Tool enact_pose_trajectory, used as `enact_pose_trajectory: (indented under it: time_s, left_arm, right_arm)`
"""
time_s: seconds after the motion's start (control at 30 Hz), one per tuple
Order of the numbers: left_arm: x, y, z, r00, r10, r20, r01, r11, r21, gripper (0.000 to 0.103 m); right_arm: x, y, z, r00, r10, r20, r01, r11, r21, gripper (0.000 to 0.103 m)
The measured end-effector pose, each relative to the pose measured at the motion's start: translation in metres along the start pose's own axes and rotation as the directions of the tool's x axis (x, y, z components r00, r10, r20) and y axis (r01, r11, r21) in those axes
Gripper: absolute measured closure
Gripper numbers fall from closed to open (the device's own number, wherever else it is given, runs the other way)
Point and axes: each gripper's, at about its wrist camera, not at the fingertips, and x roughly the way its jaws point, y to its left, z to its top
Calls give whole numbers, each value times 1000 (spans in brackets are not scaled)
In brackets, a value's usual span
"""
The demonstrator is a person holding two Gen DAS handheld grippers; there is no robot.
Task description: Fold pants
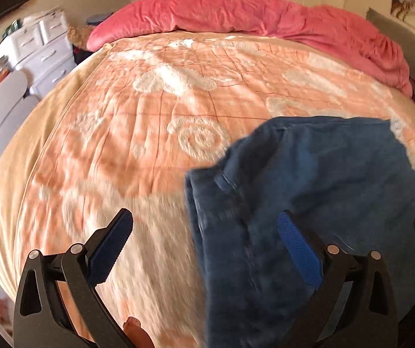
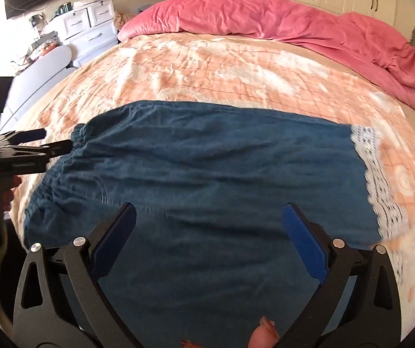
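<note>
The pants [image 2: 207, 174] are laid crosswise on the bed [image 2: 236, 66], waistband beside the spread left gripper [image 2: 53, 142], below the spread right gripper [image 2: 208, 246]

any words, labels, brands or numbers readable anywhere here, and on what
None can be read.
Blue pants: no tag or print shows.
Peach blanket: white patterns only, no letters.
Clutter beside the white drawers: too small and blurred to read.

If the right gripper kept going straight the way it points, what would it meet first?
Most likely the blue pants spread on the bed: the open right gripper points over the cloth, which fills the space between and ahead of its fingers. Height above it is unclear.
</note>
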Motion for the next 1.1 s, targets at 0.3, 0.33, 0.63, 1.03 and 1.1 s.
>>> enact_pose_trajectory:
  time_s: [0.3,0.33,0.63,1.03,1.1]
  left_arm:
    - [49,1,23,999,-41,-30,44,994,104,5]
    - [51,1,25,998,-57,-25,59,993,104,5]
    - [52,-3,21,985,-173,1,171,978,117,65]
    - [-7,-4,8,944,-268,194,248,961,123,71]
    - [-12,-6,6,941,-270,204,247,960,132,71]
  right_arm:
    - [44,3,43,997,43,-61,-49,992,-112,8]
    - [52,2,50,996,46,-70,-54,990,-127,8]
    - [111,19,106,985,102,-138,-141,942,-306,8]
    - [141,42,128,945,197,-261,-301,836,-458,23]
    - [140,47,121,932,228,-282,-340,822,-458,49]
